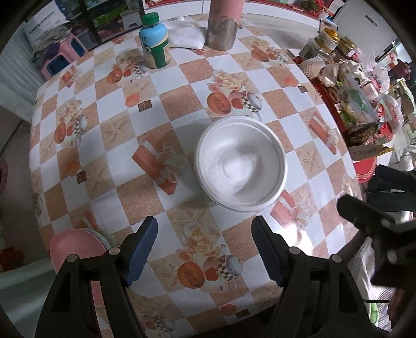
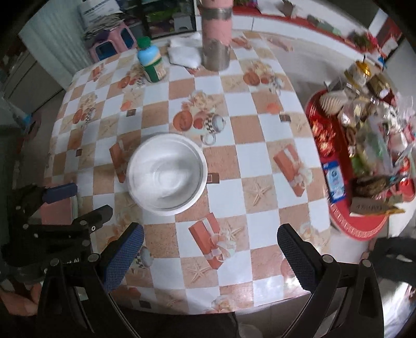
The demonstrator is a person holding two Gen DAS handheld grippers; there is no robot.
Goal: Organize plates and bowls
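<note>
Left wrist view first: our left gripper (image 1: 204,249) sits at the bottom of the frame with both blue pads spread apart, nothing between them, just tablecloth. Right above it, center frame, is one stack of white bowls (image 1: 240,163) resting on the checkered table (image 1: 179,101); we can see a couple of rims but can't count the bowls for sure. Lower left, partly behind the left finger, there's one stack of plates (image 1: 75,248), pink on top with a pale green edge peeking out under it, sitting near the table's edge.

Over in the right wrist view, our right gripper (image 2: 210,252) is likewise wide apart and empty at the bottom of the frame, bowls up and to its left.

Further out, upper frame: one green-capped bottle (image 1: 154,43), one pink-and-metal cylinder (image 1: 223,24), one white cloth (image 1: 186,33). One red tray (image 2: 356,221) piled with snacks fills the right side.
</note>
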